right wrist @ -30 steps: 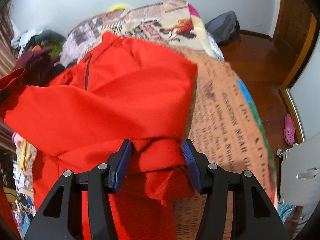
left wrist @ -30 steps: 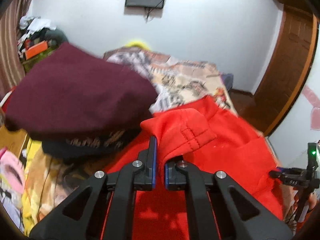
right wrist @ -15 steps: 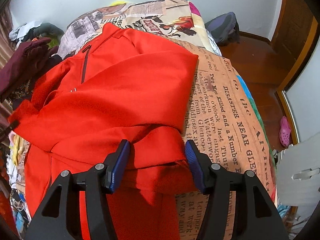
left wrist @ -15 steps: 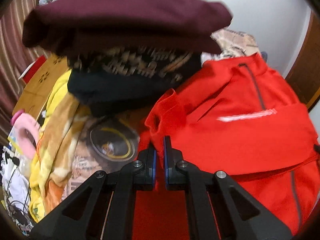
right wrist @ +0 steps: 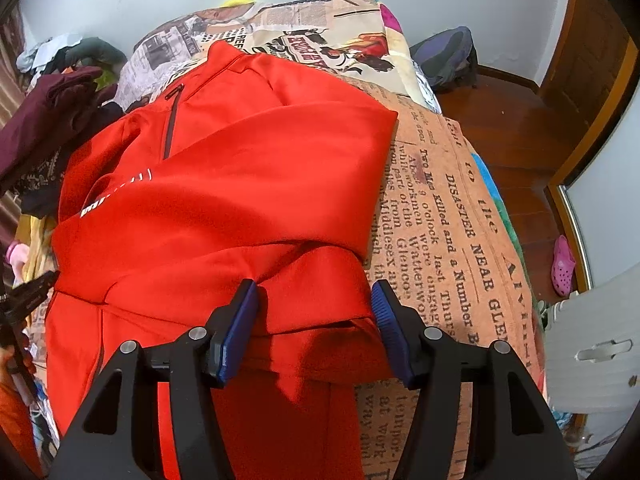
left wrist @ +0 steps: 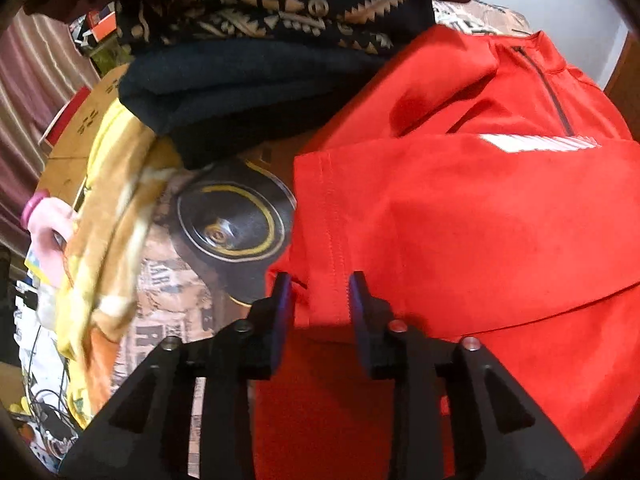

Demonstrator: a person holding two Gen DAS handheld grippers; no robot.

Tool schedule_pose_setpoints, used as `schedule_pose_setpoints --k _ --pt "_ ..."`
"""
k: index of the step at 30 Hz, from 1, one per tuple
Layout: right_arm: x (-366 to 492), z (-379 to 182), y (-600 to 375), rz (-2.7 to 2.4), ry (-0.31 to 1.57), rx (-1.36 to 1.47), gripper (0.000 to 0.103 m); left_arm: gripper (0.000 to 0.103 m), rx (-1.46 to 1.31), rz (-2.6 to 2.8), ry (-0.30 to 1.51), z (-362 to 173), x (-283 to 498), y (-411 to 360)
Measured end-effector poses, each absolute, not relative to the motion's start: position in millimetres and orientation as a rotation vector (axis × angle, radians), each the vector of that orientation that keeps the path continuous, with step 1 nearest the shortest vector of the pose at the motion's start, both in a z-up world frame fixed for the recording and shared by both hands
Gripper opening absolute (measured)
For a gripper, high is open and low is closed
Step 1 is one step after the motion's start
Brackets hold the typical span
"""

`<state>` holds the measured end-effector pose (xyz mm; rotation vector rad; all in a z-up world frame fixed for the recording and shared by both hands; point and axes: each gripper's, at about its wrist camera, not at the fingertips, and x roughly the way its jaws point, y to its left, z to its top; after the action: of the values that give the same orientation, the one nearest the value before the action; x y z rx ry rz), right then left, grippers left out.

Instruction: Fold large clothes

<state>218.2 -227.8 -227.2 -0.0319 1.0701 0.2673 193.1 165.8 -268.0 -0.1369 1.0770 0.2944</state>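
Red jacket (right wrist: 224,208) spread on newspaper-print bedsheet (right wrist: 452,240), sleeves laid across chest. Left gripper (left wrist: 318,294) opening, cuff loose between pads; right gripper (right wrist: 314,300) spread over other cuff, unpinched. Sleeve step apparently done; next likely hem grasped, folded toward collar.

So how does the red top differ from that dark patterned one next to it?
The red top lies spread across the bed with a sleeve folded over its front; the patterned garment sits folded in a stack under a maroon piece. The red top is plain apart from a dark zip and white stripes; the patterned garment is dark with tan zigzag motifs. The red top lies between both grippers' fingers; the patterned garment is untouched. Both rest on the same bed.
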Motion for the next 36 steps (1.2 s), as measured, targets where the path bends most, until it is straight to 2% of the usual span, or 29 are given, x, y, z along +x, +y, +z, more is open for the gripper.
schedule_pose_setpoints --k 7,17,20,27,36 --pt "224.3 -200.1 -221.1 0.307 1.014 -0.053 0.055 0.051 -0.135 0.275 0.961 -216.5 193.5 171.8" --pt "264.8 -146.7 -187.4 0.399 0.878 -0.059 0.055 0.057 -0.091 0.138 0.791 -156.6 223.8 133.6" --pt "284.3 -140.7 -169.7 0.427 0.861 -0.071 0.055 0.061 -0.074 0.098 0.765 -151.8 235.8 118.7" --pt "336.4 -148.4 -125.1 0.464 0.861 -0.11 0.055 0.062 -0.065 0.075 0.78 -164.3 267.4 105.6" --pt "423.2 -189.0 -90.1 0.476 0.989 -0.043 0.055 0.062 -0.066 0.089 0.816 -193.6 287.4 114.7"
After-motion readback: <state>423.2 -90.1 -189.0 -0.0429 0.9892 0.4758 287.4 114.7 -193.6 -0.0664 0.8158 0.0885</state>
